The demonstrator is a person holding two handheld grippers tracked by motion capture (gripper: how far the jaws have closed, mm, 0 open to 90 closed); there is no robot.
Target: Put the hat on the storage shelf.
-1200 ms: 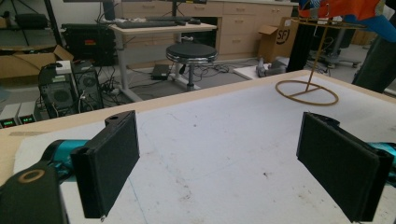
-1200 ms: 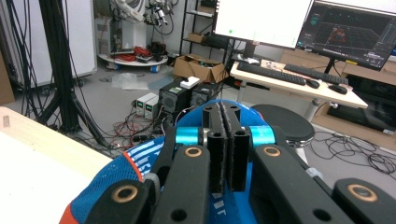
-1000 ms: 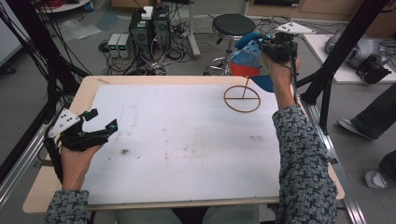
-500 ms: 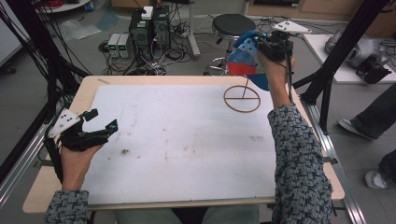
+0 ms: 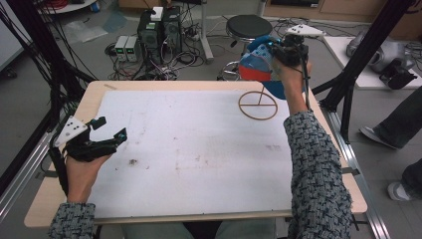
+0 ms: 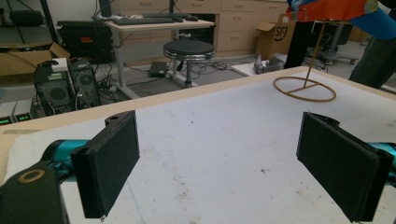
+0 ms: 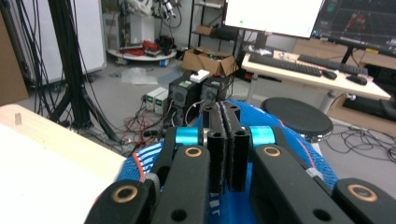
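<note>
Moved: cap [image 5: 260, 64] has shifted a little since a second ago, now up and left of the stand's post top, more rotated; right gripper [image 5: 276, 49] carried it there.
Cap position: in the air past the table's far right edge, above and just behind the stand [image 5: 258, 104]; not touching it as far as I can tell.
Cap look: blue with an orange-red panel, brim hanging toward the right forearm.
Right jaws: pressed together on blue cap fabric, clear in the right gripper view [image 7: 228, 148].
Left gripper: [image 5: 110, 132] low over the table's near left, well apart from the stand.
Left jaws: spread wide, nothing between them; pads [image 6: 112, 163] bare in the left gripper view.
Stand: wire ring base with one upright post, on the table's far right; cap's orange underside [image 6: 334, 9] right over the post top in the left gripper view.
Meaning: my read is the cap is being lined up to drop onto the post; still needs to come down and centre.
Count: 1 cap, 1 stand, 2 grippers, 1 table [image 5: 199, 149].
Off the table: 1 stool [image 5: 249, 26] beyond the stand, 2 PC towers [image 5: 160, 30] left of it.
</note>
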